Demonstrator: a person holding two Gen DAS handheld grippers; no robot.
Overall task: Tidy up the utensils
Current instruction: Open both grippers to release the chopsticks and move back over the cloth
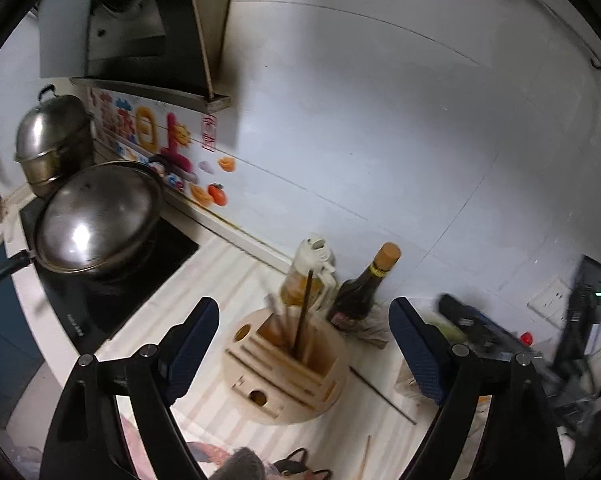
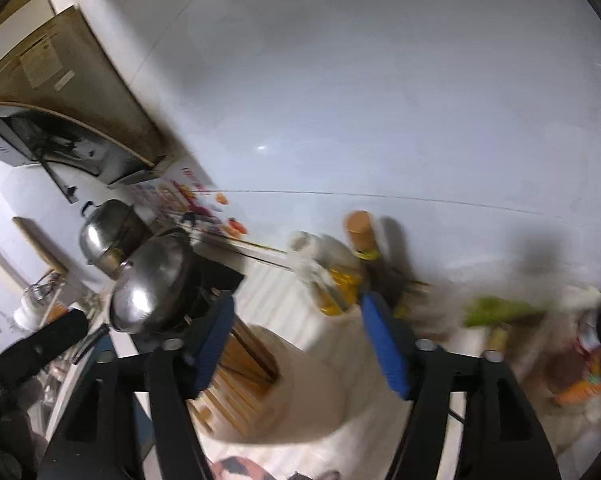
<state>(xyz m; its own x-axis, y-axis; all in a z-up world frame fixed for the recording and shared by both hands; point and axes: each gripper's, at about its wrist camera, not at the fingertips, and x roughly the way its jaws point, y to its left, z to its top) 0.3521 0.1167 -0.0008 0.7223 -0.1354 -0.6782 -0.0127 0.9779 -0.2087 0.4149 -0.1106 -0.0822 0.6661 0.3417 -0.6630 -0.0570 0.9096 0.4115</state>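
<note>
A round wooden utensil holder (image 1: 286, 364) stands on the striped counter, with slots and a square compartment. Several chopsticks stand in that compartment, among them a dark one (image 1: 303, 312). My left gripper (image 1: 303, 303) hovers over the holder, open, its blue pads wide apart on either side and nothing between them. Another dark chopstick (image 1: 384, 390) lies flat on the counter right of the holder. The right wrist view is blurred: the holder (image 2: 308, 376) sits close under my right gripper (image 2: 298, 300), which is open and holds nothing. Chopsticks (image 2: 256, 360) show in its compartment.
Behind the holder stand an oil bottle (image 1: 310, 268) and a dark sauce bottle (image 1: 360, 288) against the white wall. A lidded wok (image 1: 96, 220) on a black cooktop and a steel steamer pot (image 1: 52, 140) are at left. Clutter and a wall socket (image 1: 550, 300) are at right.
</note>
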